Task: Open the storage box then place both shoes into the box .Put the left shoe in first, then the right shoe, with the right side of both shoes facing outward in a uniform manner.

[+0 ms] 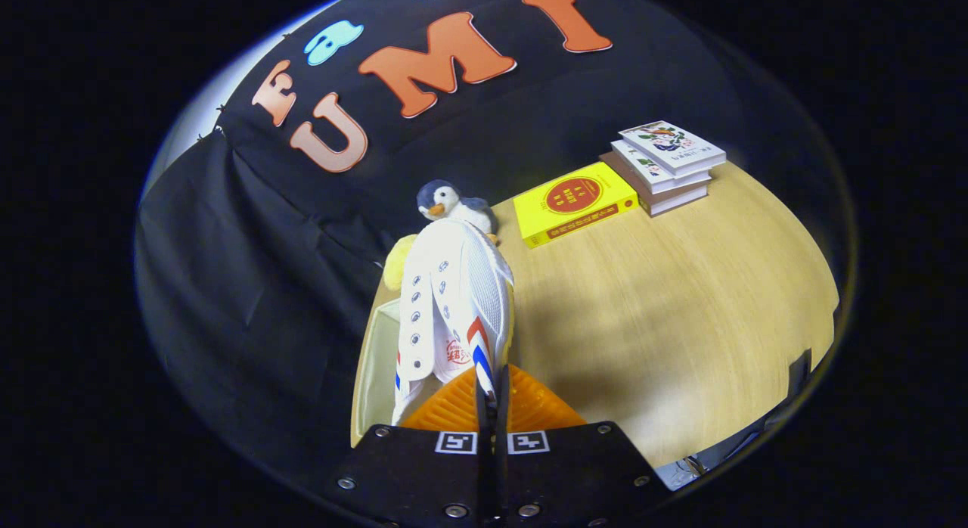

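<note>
We see the gripper (491, 398) with its 2 fingers pressed nearly together, pinching the collar edge of a white shoe (454, 301) (red and blue stripes on its side) that stands toe-forward just ahead of them. Beside the shoe lies the storage box (372, 361), pale, at the wooden table (665, 316) edge. Beyond sit a plush penguin (446, 203), a yellow book (573, 203) and 3 stacked books (665, 165).

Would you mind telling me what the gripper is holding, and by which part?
The gripper is shut on a white sneaker, its fingers pinching the thin side wall of the collar by the red and blue stripes, toe pointing away.
</note>
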`<state>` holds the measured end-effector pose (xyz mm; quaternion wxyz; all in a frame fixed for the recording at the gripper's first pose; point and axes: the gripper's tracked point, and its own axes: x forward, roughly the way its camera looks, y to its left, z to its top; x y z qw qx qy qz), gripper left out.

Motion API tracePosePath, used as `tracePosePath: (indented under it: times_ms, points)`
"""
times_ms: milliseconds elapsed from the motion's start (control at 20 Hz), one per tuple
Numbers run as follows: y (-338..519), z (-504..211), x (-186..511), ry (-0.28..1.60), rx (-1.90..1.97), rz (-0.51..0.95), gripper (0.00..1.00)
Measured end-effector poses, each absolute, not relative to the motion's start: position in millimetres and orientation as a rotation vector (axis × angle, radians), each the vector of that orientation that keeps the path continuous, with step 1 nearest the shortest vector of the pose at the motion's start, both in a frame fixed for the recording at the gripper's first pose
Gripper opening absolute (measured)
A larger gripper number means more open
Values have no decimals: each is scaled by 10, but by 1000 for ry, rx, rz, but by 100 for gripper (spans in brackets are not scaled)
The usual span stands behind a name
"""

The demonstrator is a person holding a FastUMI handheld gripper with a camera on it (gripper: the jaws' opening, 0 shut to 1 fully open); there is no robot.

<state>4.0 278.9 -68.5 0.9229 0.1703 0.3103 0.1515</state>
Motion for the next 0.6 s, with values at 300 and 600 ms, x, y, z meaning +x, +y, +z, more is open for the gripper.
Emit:
tracePosePath:
  times_ms: [300, 600]
  points:
    - [3464, -827, -10, 678, 332, 312, 0]
    - [3733, -1166, 113, 716, 250, 244, 0]
